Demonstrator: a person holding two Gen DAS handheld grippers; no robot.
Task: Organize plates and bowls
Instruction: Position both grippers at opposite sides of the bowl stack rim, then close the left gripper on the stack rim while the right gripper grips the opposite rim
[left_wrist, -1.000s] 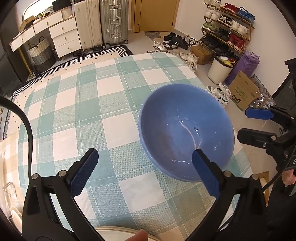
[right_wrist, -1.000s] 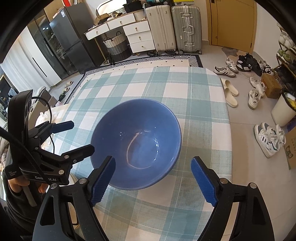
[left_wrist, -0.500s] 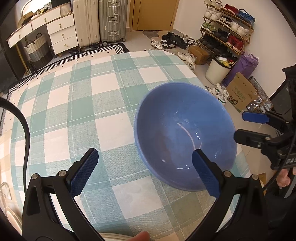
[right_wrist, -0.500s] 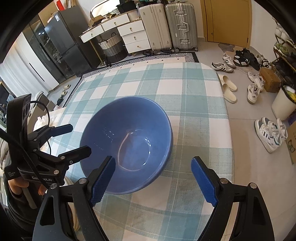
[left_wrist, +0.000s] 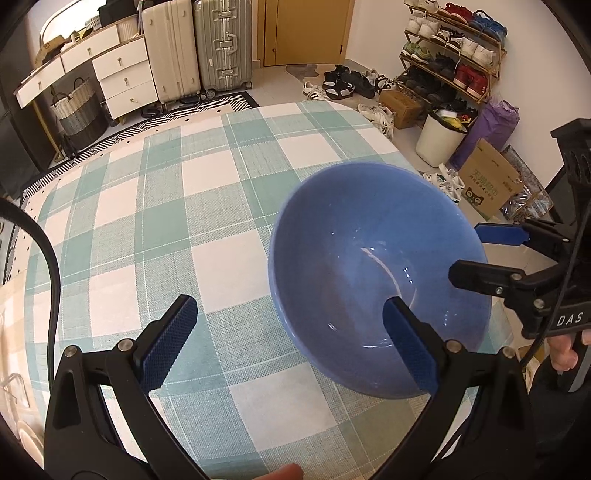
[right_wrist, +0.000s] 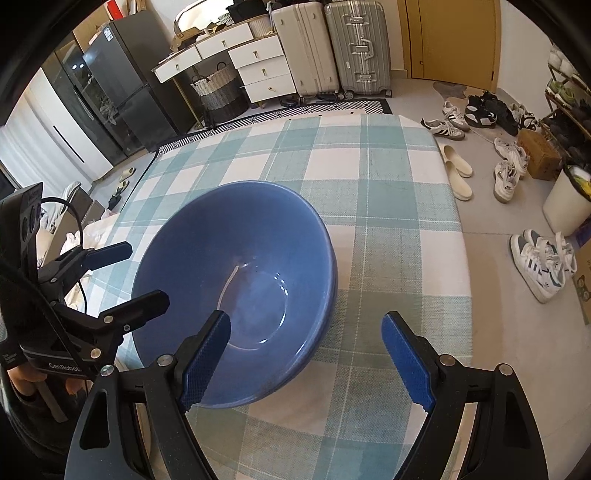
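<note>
A large blue bowl (left_wrist: 369, 266) (right_wrist: 236, 273) stands upright and empty on the green-and-white checked tablecloth (left_wrist: 177, 221), near its right edge. My left gripper (left_wrist: 288, 347) is open above the bowl's near left rim: its right finger (left_wrist: 410, 347) hangs over the inside, its left finger over the cloth. My right gripper (right_wrist: 306, 362) is open too, straddling the bowl's near right rim, with its left finger (right_wrist: 207, 362) over the inside. Neither touches the bowl. Each gripper shows in the other view: the right gripper (left_wrist: 480, 254) and the left gripper (right_wrist: 129, 277).
The table's right edge (right_wrist: 461, 229) drops to a floor strewn with shoes (right_wrist: 543, 262). A white bin (left_wrist: 439, 136) and a cardboard box (left_wrist: 487, 177) stand beside it. Suitcases (left_wrist: 195, 44) and white drawers (left_wrist: 125, 77) line the far wall.
Both grippers have sunk closer to the bowl, which now looks larger in both views. Their jaws stay equally wide. The bowl has not moved on the cloth.
</note>
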